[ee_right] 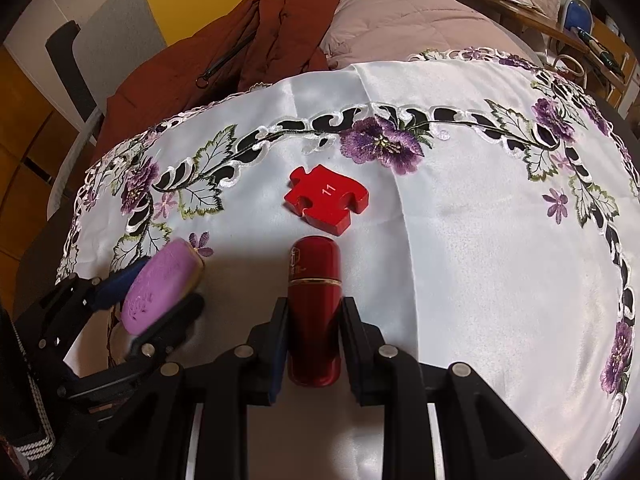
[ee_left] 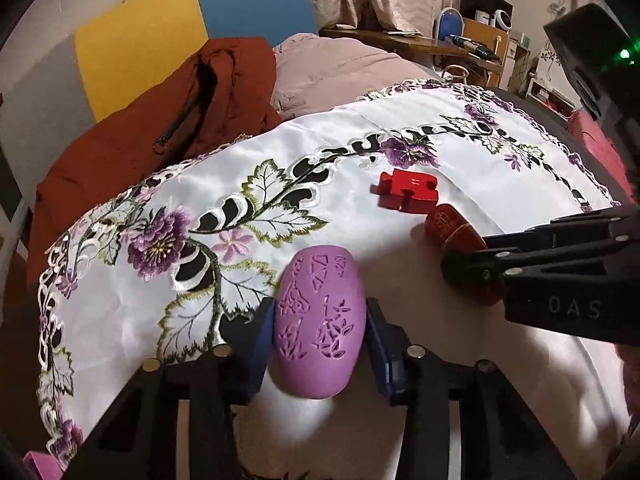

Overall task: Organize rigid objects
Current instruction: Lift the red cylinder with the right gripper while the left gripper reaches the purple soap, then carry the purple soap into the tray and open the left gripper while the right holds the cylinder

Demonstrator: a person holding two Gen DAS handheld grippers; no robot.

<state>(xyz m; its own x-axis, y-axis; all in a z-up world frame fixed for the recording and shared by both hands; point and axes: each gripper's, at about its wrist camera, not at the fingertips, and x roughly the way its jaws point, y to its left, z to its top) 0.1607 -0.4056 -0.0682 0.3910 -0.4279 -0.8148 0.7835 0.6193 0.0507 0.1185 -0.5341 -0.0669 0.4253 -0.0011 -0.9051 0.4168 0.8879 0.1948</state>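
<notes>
My left gripper (ee_left: 320, 332) is shut on a purple oval case (ee_left: 320, 324) with cut-out patterns, held just over the white embroidered tablecloth (ee_left: 500, 184). My right gripper (ee_right: 314, 328) is shut on a red cylinder with a gold band (ee_right: 315, 308), pointing away from me. A red puzzle piece marked 11 (ee_right: 326, 198) lies flat on the cloth just beyond the cylinder's tip. In the left wrist view the cylinder (ee_left: 452, 228) and the right gripper (ee_left: 480, 264) come in from the right, with the puzzle piece (ee_left: 406, 190) behind them. The purple case (ee_right: 160, 284) shows at left in the right wrist view.
A rust-red jacket (ee_left: 160, 128) and a pink quilt (ee_left: 332, 68) lie beyond the far edge of the cloth. A yellow and blue panel (ee_left: 192, 28) stands behind them. A cluttered wooden desk (ee_left: 472, 44) is at the far right.
</notes>
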